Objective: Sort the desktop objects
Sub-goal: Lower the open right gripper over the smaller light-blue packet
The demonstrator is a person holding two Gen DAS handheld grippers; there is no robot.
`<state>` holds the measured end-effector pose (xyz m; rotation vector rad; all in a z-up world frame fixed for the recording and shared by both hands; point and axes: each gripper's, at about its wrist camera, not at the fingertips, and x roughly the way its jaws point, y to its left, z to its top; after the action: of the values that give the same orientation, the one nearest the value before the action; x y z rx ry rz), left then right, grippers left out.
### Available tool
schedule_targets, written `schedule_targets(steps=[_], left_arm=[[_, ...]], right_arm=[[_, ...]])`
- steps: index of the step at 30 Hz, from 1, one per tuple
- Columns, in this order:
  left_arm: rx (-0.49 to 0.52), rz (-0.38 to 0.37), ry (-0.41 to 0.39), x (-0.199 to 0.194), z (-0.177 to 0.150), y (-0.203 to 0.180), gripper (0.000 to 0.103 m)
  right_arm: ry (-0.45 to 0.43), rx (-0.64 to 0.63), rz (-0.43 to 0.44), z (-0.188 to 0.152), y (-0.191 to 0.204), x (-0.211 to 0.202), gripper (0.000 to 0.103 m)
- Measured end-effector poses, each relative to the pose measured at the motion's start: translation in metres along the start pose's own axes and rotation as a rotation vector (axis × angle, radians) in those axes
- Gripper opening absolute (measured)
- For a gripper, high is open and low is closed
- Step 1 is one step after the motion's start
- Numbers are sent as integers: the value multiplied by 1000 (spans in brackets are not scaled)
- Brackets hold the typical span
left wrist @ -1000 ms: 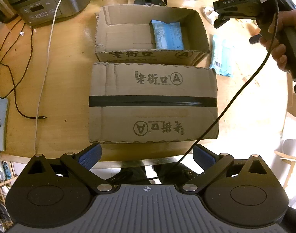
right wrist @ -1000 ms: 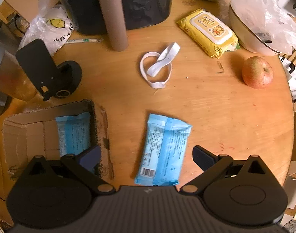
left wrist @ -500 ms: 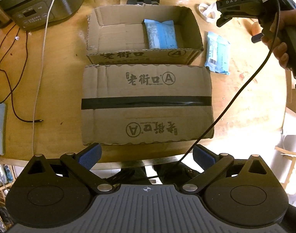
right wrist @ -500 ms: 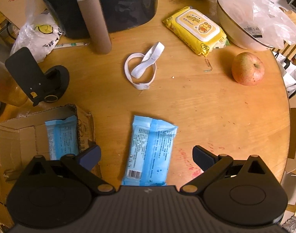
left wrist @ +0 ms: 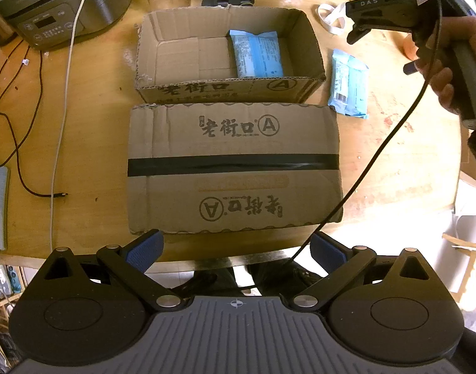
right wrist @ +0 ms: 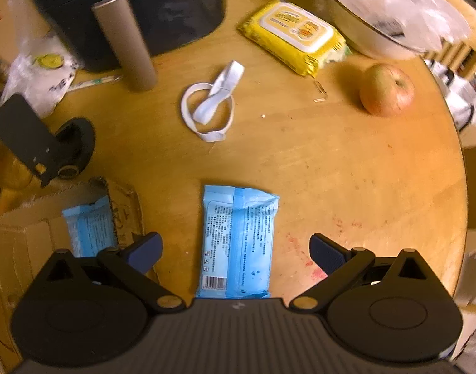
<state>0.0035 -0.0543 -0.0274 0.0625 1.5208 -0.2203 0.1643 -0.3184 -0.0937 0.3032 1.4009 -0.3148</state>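
Observation:
An open cardboard box (left wrist: 231, 90) holds one blue wipes pack (left wrist: 256, 54) at its right end; the box also shows in the right wrist view (right wrist: 29, 218). A second blue wipes pack (right wrist: 238, 243) lies flat on the wooden table just right of the box, and it shows in the left wrist view (left wrist: 348, 85). My right gripper (right wrist: 236, 249) is open and hovers above this pack, fingers either side, not touching. My left gripper (left wrist: 236, 251) is open and empty at the table's near edge, in front of a closed taped box (left wrist: 235, 168).
Behind the pack lie a white elastic band (right wrist: 211, 106), a yellow wipes pack (right wrist: 294, 35), an apple (right wrist: 386, 90), a cardboard tube (right wrist: 125, 40) and a black phone stand (right wrist: 41, 146). A rice cooker (left wrist: 57, 3) and cables (left wrist: 16, 124) sit left.
My right gripper has drawn back and shifted so the loose blue pack now lies centred between its fingers. My left gripper has pulled back, showing more of the table.

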Motion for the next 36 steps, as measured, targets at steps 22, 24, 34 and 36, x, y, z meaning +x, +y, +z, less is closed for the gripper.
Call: schedule_targets(steps=[22, 24, 34, 36], left_arm=[[-34, 6, -1, 0, -2, 16, 103], [-36, 6, 0, 0, -2, 17, 103], [-41, 9, 4, 1, 0, 20, 103], [-42, 9, 6, 2, 0, 20, 103]], right_arm=[[16, 130, -25, -7, -2, 36, 103], [12, 112, -36, -8, -1, 40, 103], [37, 88, -31, -10, 0, 62, 103], [44, 87, -33, -10, 0, 67, 103]])
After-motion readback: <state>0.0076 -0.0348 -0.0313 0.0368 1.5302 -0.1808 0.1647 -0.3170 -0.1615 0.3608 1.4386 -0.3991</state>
